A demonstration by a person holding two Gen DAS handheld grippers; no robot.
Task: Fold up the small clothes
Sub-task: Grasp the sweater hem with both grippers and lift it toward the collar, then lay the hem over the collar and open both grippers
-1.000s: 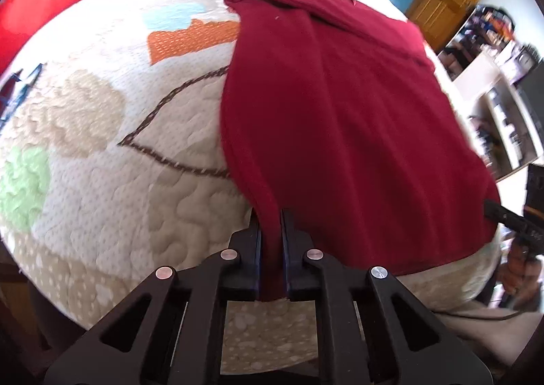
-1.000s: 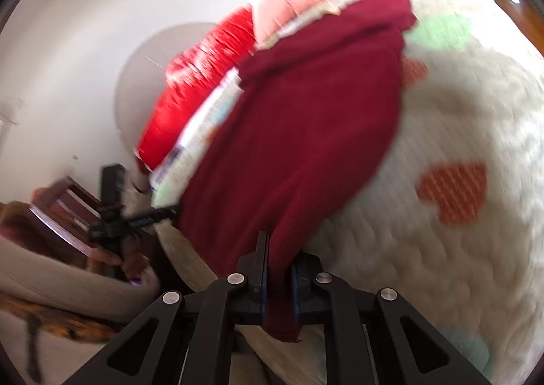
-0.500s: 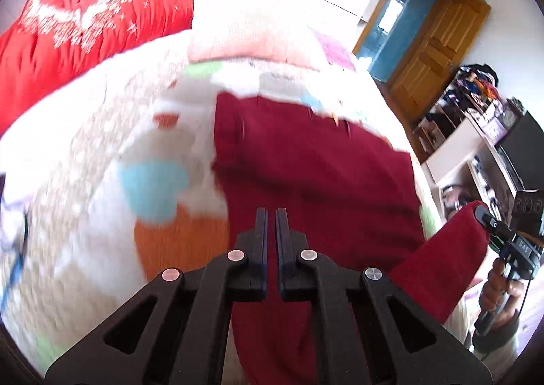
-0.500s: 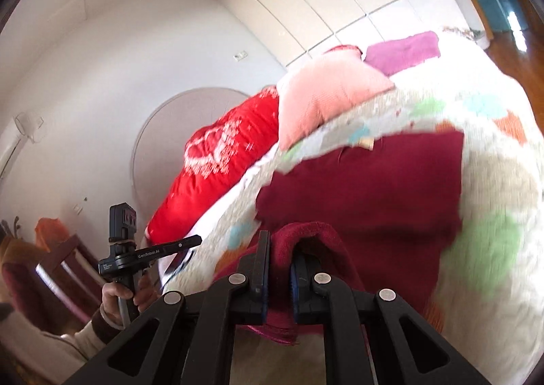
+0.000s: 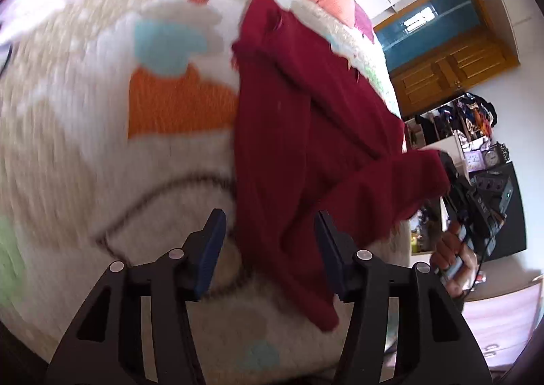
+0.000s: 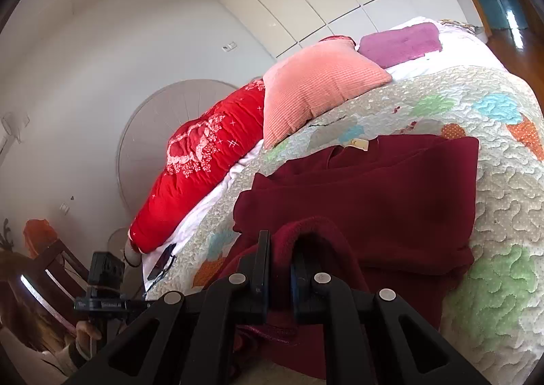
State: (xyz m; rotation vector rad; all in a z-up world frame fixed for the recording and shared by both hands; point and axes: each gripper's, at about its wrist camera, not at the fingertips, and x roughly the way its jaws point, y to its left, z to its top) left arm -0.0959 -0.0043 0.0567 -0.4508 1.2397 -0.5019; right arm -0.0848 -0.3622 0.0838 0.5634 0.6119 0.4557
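Note:
A dark red garment (image 5: 299, 133) lies on the quilted bed (image 5: 102, 153), its lower part folded up over the rest. My left gripper (image 5: 272, 249) is open, its jaws wide apart, with a loose red corner hanging between them. My right gripper (image 6: 280, 266) is shut on the garment's hem (image 6: 306, 232), held over the folded body (image 6: 391, 201). The right gripper also shows in the left wrist view (image 5: 482, 211), holding the lifted corner (image 5: 408, 181).
A pink cushion (image 6: 316, 92), a purple cushion (image 6: 401, 43) and a red duvet (image 6: 200, 164) lie at the head of the bed. A wooden door (image 5: 452, 72) and cluttered shelves (image 5: 469, 126) stand beyond the bed's far side. A chair (image 6: 51, 269) stands at the left.
Both grippers carried the hem up from the bed's near edge over the garment. The left gripper has opened and let go of its corner. The right stays shut on the cloth.

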